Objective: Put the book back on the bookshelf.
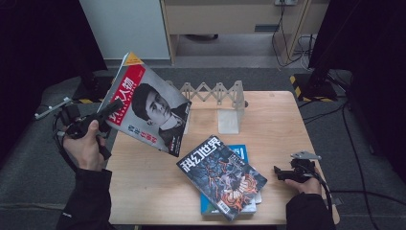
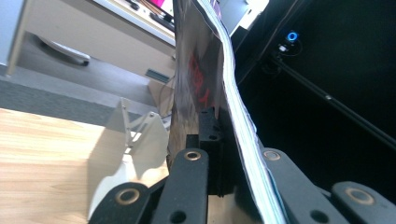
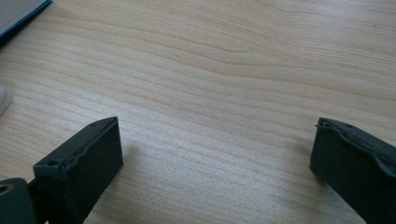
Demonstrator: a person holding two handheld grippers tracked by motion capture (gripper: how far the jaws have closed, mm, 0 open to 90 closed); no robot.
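Observation:
A magazine with a red title band and a portrait on its cover hangs tilted above the table's left edge. My left gripper is shut on its lower left edge. In the left gripper view the magazine stands edge-on between the two black jaws, pages fanned to the right. A dark comic-style magazine lies on a blue book near the front of the wooden table. My right gripper rests low at the table's right front; its jaws stand wide apart over bare wood, nothing between them.
A pale accordion-style book rack stands at the table's back middle, with a white bookend in front of it. In the left gripper view the rack appears just beyond the jaws. Dark floor, cables and stands surround the table.

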